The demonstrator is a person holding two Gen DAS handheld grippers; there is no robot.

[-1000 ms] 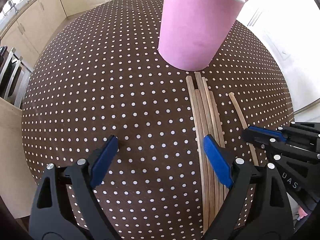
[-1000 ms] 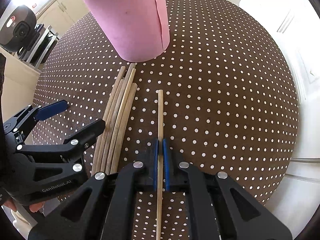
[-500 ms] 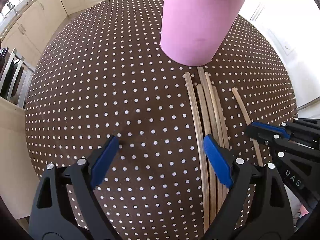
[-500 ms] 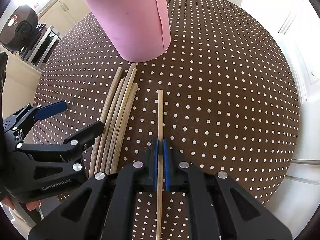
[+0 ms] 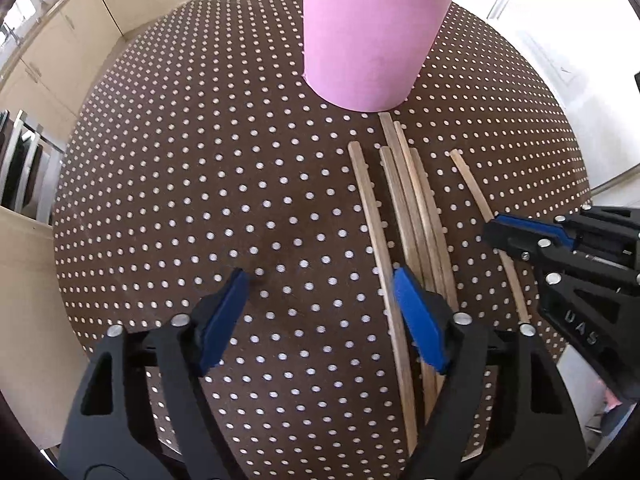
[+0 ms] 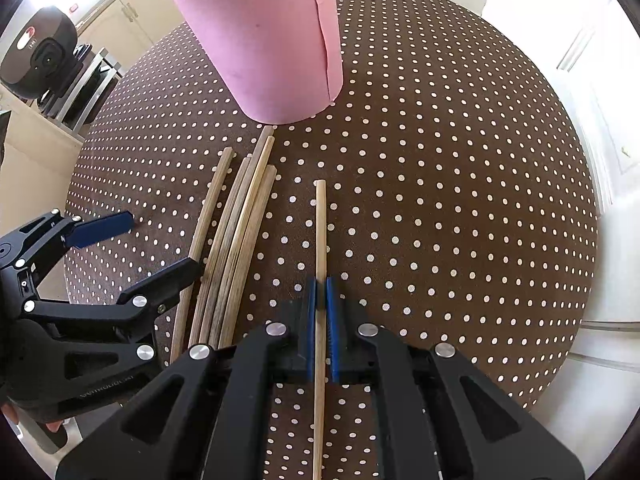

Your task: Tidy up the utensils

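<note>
A round surface (image 5: 192, 184) covered in brown cloth with white dots carries everything. A pink cup (image 5: 372, 32) stands toward twelve o'clock. Just below it, five wooden sticks (image 5: 404, 208) lie side by side, pointing toward the cup, with a single stick (image 6: 320, 232) apart at their three o'clock side.
</note>
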